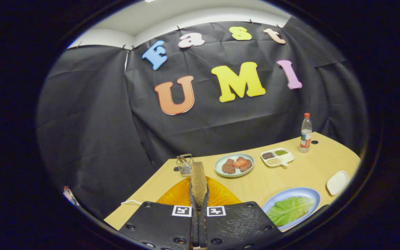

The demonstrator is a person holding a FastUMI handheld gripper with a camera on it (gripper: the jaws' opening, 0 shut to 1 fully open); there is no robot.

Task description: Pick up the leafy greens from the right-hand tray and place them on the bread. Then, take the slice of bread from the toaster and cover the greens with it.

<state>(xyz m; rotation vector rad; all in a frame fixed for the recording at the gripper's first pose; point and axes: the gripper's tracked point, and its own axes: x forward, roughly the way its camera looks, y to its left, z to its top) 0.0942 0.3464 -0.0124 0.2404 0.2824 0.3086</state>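
Observation:
My gripper [199, 194] is shut on a brown slice of bread [198, 178], which stands edge-on and upright between the two fingers, lifted over an orange plate [221, 198]. Whatever lies on the orange plate under the fingers is hidden. Just beyond the slice, at the table's far left corner, stands a small wire toaster rack [185, 164]. The leafy greens [290, 209] lie flat on a light blue plate [309, 193], to the right of my fingers near the table's front edge.
A pale green plate [221, 171] with brown meat pieces and a tomato slice sits beyond the fingers. To its right are a white compartment tray [288, 159] of seeds, a water bottle [306, 133] and a small white dish [338, 182]. A white cable [130, 202] lies at the left.

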